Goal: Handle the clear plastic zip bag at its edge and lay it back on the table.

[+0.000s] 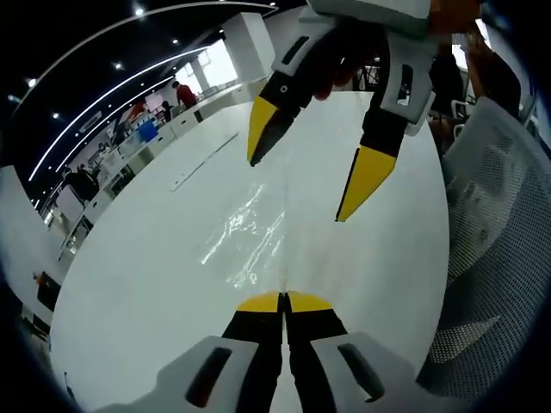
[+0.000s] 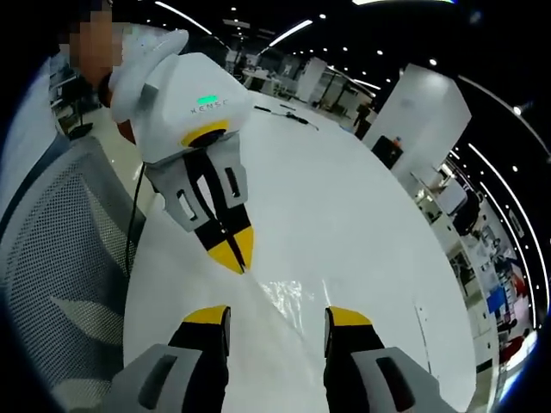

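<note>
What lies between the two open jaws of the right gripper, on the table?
The clear zip bag on the white table, seen in the right gripper view; the shut left gripper meets its edge.

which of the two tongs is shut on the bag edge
The left tongs: their yellow tips are pressed together on the near edge of the clear zip bag. The right tongs hang over the bag with their tips spread apart.
</note>
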`<state>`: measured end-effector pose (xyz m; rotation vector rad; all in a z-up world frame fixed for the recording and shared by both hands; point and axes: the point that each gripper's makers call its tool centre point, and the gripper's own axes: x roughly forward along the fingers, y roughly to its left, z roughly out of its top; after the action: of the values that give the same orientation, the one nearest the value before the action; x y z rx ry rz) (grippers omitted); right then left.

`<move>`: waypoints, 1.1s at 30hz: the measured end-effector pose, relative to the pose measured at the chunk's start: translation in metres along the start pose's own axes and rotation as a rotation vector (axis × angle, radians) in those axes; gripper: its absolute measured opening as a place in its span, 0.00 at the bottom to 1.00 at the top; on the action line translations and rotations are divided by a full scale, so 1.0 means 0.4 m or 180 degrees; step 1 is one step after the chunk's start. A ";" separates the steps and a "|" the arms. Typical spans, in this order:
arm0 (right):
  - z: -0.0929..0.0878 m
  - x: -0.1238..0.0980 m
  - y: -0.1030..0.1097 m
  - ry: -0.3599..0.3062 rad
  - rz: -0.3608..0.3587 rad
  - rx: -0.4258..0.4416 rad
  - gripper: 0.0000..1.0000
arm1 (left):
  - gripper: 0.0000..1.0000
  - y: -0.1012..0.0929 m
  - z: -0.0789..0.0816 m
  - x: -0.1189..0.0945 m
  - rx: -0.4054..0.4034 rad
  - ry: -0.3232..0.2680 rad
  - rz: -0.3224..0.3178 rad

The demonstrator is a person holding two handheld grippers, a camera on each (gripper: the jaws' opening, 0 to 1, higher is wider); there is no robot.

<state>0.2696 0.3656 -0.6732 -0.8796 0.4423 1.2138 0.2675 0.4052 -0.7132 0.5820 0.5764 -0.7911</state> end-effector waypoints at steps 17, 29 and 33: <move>0.036 0.040 0.025 0.0043 0.0132 -0.0284 0.38 | 0.00 -0.011 0.019 -0.015 0.0118 -0.0049 -0.0049; 0.048 0.064 0.058 0.0096 0.0304 -0.0561 0.20 | 0.00 -0.013 0.016 -0.012 0.0183 -0.0043 -0.0096; 0.049 0.069 0.061 0.0100 0.0328 -0.0607 0.16 | 0.00 -0.022 0.016 -0.017 0.0221 -0.0034 -0.0123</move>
<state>0.2527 0.4004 -0.6896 -1.0503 0.4057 1.3542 0.2586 0.3993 -0.7066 0.6316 0.5533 -0.8530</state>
